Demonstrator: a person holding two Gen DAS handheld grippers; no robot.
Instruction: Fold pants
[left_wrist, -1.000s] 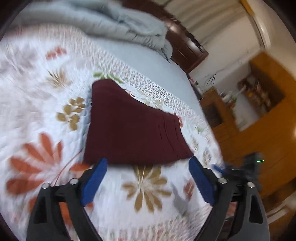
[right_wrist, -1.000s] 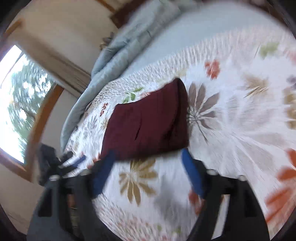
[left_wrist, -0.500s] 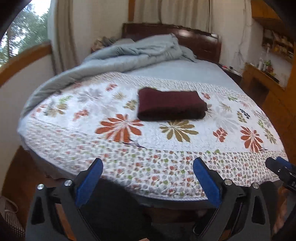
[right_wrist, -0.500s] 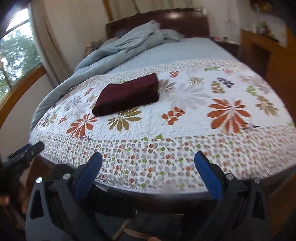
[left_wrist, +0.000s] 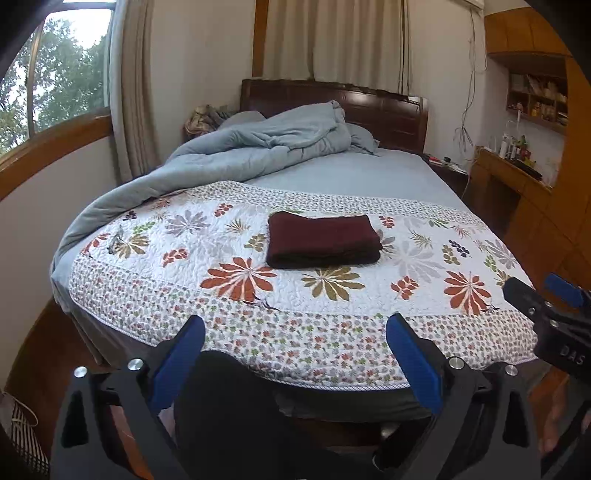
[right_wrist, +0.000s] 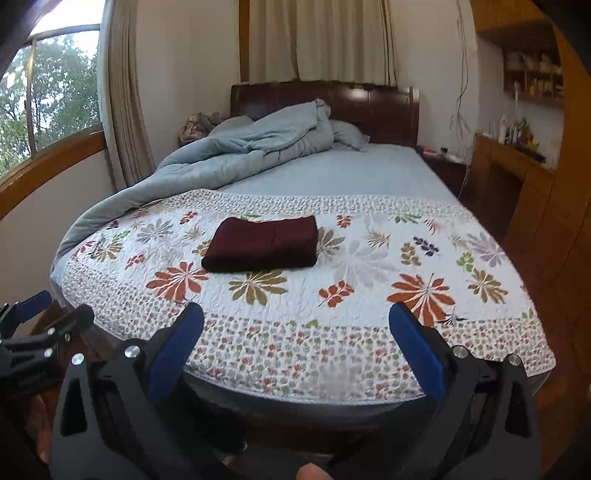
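The dark maroon pants (left_wrist: 322, 240) lie folded into a neat rectangle on the floral quilt (left_wrist: 184, 254) in the middle of the bed; they also show in the right wrist view (right_wrist: 263, 244). My left gripper (left_wrist: 295, 328) is open and empty, held back beyond the foot of the bed, well clear of the pants. My right gripper (right_wrist: 295, 319) is open and empty too, at the same distance. Each gripper shows at the edge of the other's view, the right one (left_wrist: 546, 306) and the left one (right_wrist: 40, 321).
A crumpled grey-blue duvet (left_wrist: 236, 155) lies at the head and left side of the bed. A dark wooden headboard (left_wrist: 388, 110) stands behind. Wooden cabinets and a shelf with bottles (left_wrist: 517, 147) line the right wall. A window (left_wrist: 48, 85) is at left.
Both grippers have pulled back from just above the folded pants to beyond the foot of the bed, and now sit level. The pants have stayed in place.
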